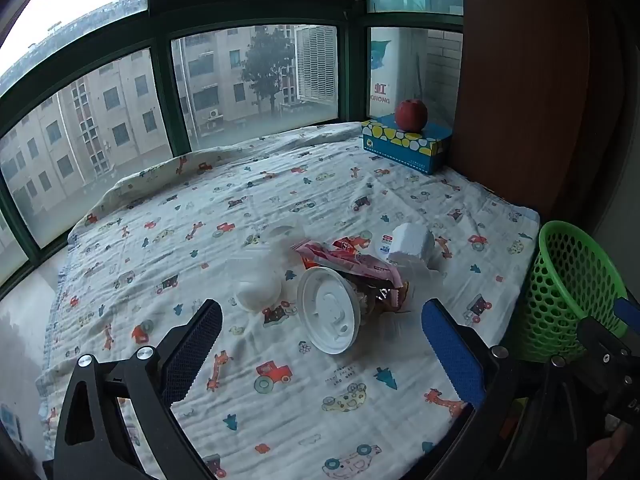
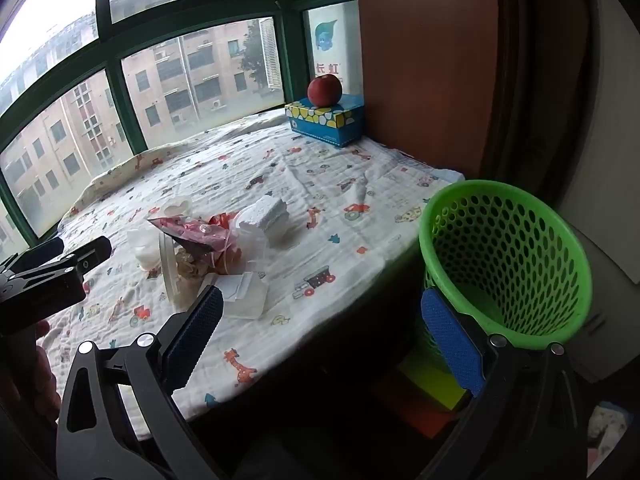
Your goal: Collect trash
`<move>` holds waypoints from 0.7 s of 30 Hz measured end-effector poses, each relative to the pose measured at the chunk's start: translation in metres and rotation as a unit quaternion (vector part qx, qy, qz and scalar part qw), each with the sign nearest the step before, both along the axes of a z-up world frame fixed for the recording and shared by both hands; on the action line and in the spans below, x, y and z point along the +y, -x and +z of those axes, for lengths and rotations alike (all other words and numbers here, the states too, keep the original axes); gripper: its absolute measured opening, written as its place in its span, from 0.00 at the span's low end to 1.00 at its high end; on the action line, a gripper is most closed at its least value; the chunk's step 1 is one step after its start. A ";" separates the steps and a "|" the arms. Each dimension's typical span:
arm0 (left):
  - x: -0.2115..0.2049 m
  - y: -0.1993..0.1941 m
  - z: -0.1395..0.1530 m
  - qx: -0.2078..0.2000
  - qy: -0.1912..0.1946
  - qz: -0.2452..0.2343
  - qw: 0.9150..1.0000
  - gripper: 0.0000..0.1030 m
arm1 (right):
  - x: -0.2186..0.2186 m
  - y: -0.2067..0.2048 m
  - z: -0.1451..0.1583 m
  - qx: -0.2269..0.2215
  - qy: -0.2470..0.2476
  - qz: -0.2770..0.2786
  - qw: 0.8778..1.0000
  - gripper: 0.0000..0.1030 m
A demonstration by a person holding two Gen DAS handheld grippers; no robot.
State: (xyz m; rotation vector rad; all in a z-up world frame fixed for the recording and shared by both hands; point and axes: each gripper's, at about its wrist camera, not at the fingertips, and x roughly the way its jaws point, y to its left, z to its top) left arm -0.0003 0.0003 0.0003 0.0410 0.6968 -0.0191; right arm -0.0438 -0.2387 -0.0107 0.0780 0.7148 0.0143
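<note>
A pile of trash lies mid-cloth: a clear cup on its side with a white lid [image 1: 329,312], a pink snack wrapper [image 1: 348,260], a small white cup [image 1: 258,286] and a white foam block [image 1: 412,242]. The right wrist view also shows the wrapper [image 2: 196,236], the foam block [image 2: 266,212] and a clear plastic box [image 2: 244,294]. A green perforated basket [image 2: 508,256] stands at the right edge, also in the left wrist view [image 1: 572,292]. My left gripper [image 1: 324,344] is open and empty just short of the lidded cup. My right gripper [image 2: 320,332] is open and empty, between the pile and the basket.
A cartoon-print cloth [image 1: 280,392] covers the window-side platform. A blue tissue box [image 1: 406,144] with a red apple [image 1: 411,115] on it sits at the far right corner by a brown wall panel. Green-framed windows run along the back.
</note>
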 end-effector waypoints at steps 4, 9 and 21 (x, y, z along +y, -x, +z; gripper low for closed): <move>0.000 0.001 0.000 0.001 0.001 -0.002 1.000 0.94 | 0.000 0.001 0.000 -0.002 -0.002 0.002 1.000 0.95; 0.000 0.004 0.001 0.003 0.002 -0.007 1.000 0.94 | -0.007 -0.003 0.001 0.003 -0.002 -0.004 1.000 0.95; -0.010 -0.001 0.002 0.006 0.000 -0.009 1.000 0.94 | -0.005 0.001 0.000 -0.002 -0.004 -0.010 1.000 0.95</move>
